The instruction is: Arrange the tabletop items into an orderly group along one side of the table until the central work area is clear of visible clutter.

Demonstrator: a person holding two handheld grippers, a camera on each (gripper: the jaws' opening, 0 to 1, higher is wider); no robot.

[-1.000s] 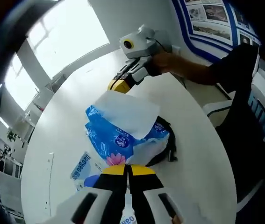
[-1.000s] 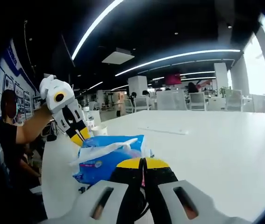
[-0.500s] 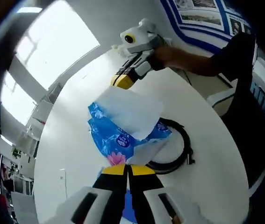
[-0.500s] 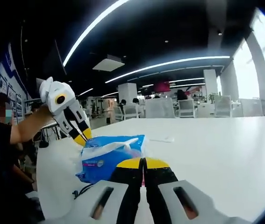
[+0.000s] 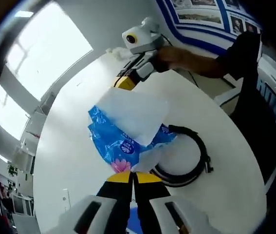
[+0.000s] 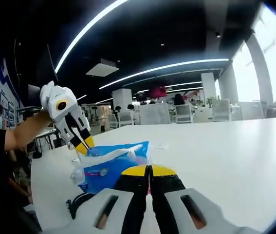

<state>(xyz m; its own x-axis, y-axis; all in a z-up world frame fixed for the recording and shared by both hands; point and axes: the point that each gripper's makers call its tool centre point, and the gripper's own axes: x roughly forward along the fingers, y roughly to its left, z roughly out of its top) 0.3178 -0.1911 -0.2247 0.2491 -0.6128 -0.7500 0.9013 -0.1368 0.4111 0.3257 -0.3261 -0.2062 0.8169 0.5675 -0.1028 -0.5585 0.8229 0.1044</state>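
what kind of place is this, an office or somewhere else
Most likely an open-plan office or shared workspace. Long ceiling light strips run over rows of white chairs and desks, posters line a blue-trimmed wall, and the work happens on a large white table.

The tissue pack (image 5: pixel 123 141) has risen, uncovering the black cable (image 5: pixel 186 161)

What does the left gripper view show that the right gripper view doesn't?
Left gripper view: the whole black cable loop lying beside the tissue pack, wall posters and a bright window. Right gripper view: ceiling light strips and distant chairs. Both: the white table, the tissue pack, and the left tongs and right tongs shut at its opposite ends.
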